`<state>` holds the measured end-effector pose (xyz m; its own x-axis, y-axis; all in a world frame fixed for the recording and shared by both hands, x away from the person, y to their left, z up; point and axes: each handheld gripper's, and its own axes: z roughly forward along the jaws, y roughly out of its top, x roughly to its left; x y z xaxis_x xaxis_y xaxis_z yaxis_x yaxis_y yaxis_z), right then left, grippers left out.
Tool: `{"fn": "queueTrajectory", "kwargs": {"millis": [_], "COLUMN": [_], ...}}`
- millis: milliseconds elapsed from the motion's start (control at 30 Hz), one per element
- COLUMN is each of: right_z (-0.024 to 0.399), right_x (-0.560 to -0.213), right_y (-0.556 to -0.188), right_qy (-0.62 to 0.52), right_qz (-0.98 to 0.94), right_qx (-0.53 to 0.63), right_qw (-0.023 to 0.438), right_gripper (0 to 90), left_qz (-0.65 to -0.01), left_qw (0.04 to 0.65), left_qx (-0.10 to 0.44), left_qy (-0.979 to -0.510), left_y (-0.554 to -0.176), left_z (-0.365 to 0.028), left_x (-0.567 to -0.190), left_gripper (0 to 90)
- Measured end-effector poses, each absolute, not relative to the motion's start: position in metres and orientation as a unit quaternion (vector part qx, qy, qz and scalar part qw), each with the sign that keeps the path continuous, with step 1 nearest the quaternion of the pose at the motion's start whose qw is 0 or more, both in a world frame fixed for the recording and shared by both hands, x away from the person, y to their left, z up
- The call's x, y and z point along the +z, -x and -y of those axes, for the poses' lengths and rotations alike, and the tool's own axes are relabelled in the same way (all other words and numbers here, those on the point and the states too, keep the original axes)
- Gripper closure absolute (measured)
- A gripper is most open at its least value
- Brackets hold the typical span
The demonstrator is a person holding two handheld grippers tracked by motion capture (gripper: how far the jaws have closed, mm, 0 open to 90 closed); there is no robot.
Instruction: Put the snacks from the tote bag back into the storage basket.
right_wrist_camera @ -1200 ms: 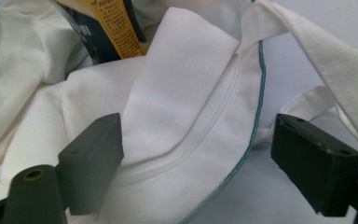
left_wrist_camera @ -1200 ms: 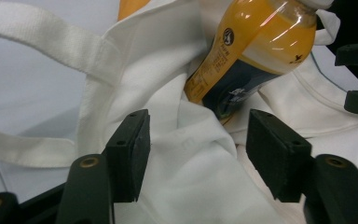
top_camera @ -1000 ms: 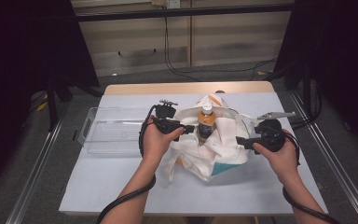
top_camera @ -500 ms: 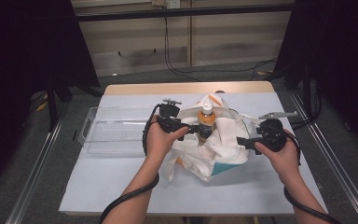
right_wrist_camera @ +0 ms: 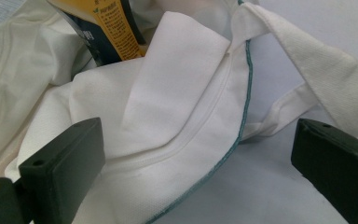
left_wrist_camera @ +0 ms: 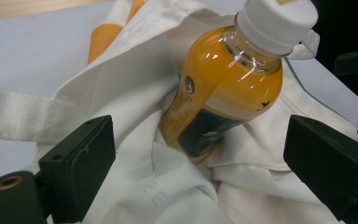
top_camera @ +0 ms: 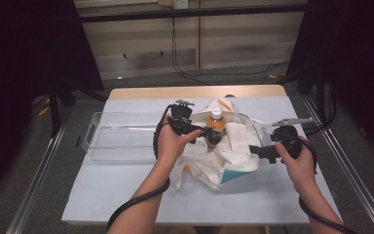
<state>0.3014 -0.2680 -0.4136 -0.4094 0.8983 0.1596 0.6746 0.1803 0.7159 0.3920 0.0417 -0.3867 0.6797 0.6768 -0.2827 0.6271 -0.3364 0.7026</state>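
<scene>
An orange drink bottle (top_camera: 215,127) with a white cap stands in a crumpled white cloth bag (top_camera: 224,158) at the middle of the table. My left gripper (top_camera: 205,132) reaches it from the left. In the left gripper view the bottle (left_wrist_camera: 223,88) leans on the bag (left_wrist_camera: 135,98) beyond the left gripper (left_wrist_camera: 198,168), whose jaws have just been opening and touch nothing. My right gripper (top_camera: 254,150) sits at the bag's right edge. Its jaws have also just been opening: the right gripper (right_wrist_camera: 196,172) straddles the green-trimmed bag rim (right_wrist_camera: 177,112) without pressing it. The bottle label (right_wrist_camera: 105,28) shows beyond.
A clear plastic tray (top_camera: 121,136) lies left of the bag on the pale table cover (top_camera: 126,195). A bag strap (right_wrist_camera: 317,65) trails to the right. Black cables run from both grippers toward the table's near edge. Dark stands flank the table.
The left gripper's jaws have spread apart beside the bottle, which stays standing in the bag. Both hands have hardly shifted.
</scene>
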Motion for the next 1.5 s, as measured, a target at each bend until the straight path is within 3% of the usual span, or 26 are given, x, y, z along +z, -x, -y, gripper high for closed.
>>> {"fn": "queueTrajectory", "kwargs": {"millis": [1133,1500], "right_z": [0.272,0.273], "right_x": [-0.414,-0.417], "right_y": [-0.300,-0.300], "right_qy": [-0.521,-0.523], "right_qz": [-0.751,-0.752], "right_qx": [0.380,0.379], "right_qw": [0.140,0.135], "right_gripper": [2.6,2.8], "left_qz": [-0.377,-0.370], "left_qw": [0.424,0.426], "left_qx": [0.034,0.037], "left_qy": [-0.823,-0.825], "left_y": [-0.401,-0.404], "left_z": [-0.007,-0.001], "left_x": [-0.395,-0.399], "left_gripper": [12.7,17.6]}}
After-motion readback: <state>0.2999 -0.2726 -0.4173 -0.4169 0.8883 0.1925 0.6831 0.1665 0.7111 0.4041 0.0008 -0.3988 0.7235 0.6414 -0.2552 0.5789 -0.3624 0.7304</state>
